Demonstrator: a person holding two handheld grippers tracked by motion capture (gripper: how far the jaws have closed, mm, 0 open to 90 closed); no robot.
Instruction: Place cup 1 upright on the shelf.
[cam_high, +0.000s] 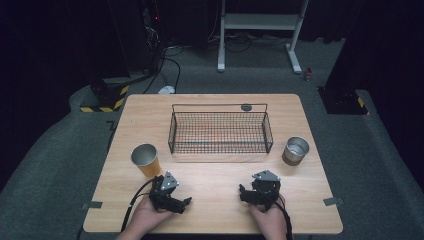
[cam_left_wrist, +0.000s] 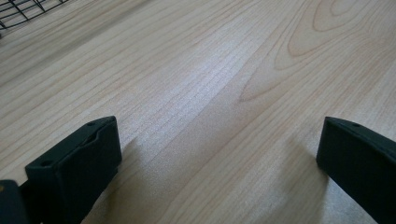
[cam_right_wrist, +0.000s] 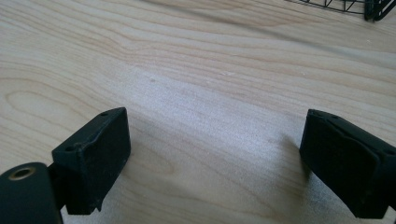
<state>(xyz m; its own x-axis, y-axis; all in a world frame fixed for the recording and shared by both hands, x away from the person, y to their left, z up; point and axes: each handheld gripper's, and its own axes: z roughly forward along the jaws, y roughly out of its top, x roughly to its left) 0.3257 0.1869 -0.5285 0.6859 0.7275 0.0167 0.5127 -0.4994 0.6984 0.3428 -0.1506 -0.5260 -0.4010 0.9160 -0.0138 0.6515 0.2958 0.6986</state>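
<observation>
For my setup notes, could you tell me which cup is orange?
The orange cup, left of the wire basket; the other cup, on the right, is brownish.

High view above the table (cam_high: 215, 185) looking forward-down, both gripper views close over its wood

We see wire basket (cam_high: 220, 131) mid-table (cam_high: 215, 205), cup (cam_high: 145, 159) at its front-left, metal cup (cam_high: 296, 150) right; both claws near front edge.

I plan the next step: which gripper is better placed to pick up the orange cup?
Left. The left gripper, open, rests just below the orange cup; the right gripper sits nearer the grey cup.
</observation>
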